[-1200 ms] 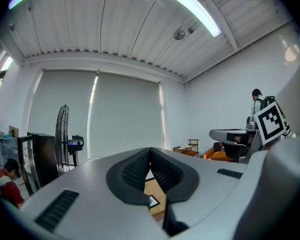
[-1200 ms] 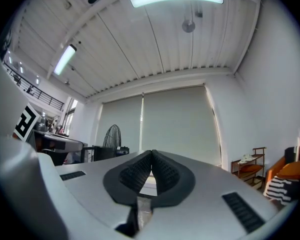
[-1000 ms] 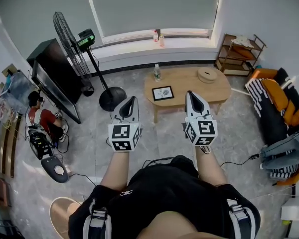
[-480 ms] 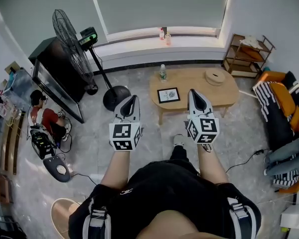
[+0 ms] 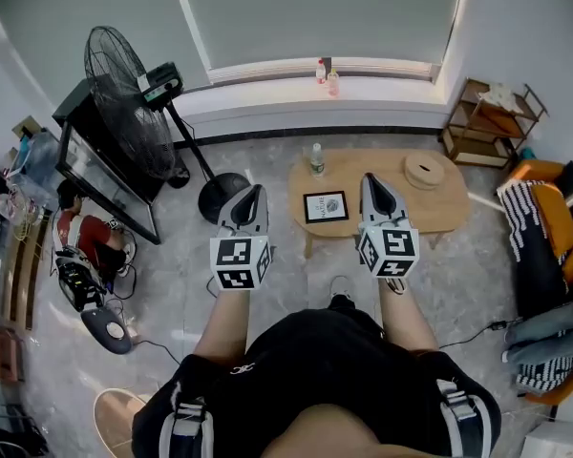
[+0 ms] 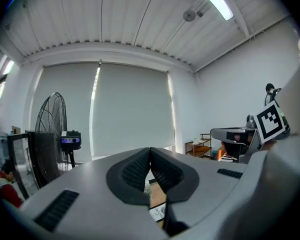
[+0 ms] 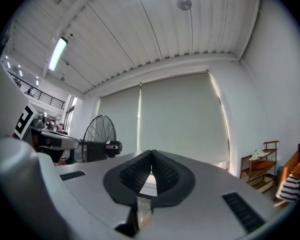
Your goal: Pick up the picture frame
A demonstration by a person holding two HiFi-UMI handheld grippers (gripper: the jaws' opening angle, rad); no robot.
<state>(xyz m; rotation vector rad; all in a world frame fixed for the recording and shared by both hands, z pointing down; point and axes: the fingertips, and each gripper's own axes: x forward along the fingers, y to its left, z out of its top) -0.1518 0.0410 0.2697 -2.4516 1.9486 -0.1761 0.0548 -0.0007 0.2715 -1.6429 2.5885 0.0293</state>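
Fingers of left gripper [image 5: 254, 195] and right gripper [image 5: 371, 183] are closed, empty; picture frame [image 5: 325, 206] lies mid-picture between them, nearer the right.

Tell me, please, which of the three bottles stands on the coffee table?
The clear bottle at the table's far left edge, just behind the picture frame; the other two bottles stand together on the windowsill.

Black top [image 5: 315, 370], grey claws [image 5: 255, 192] [image 5: 368, 180], marker cubes [image 5: 239, 261]
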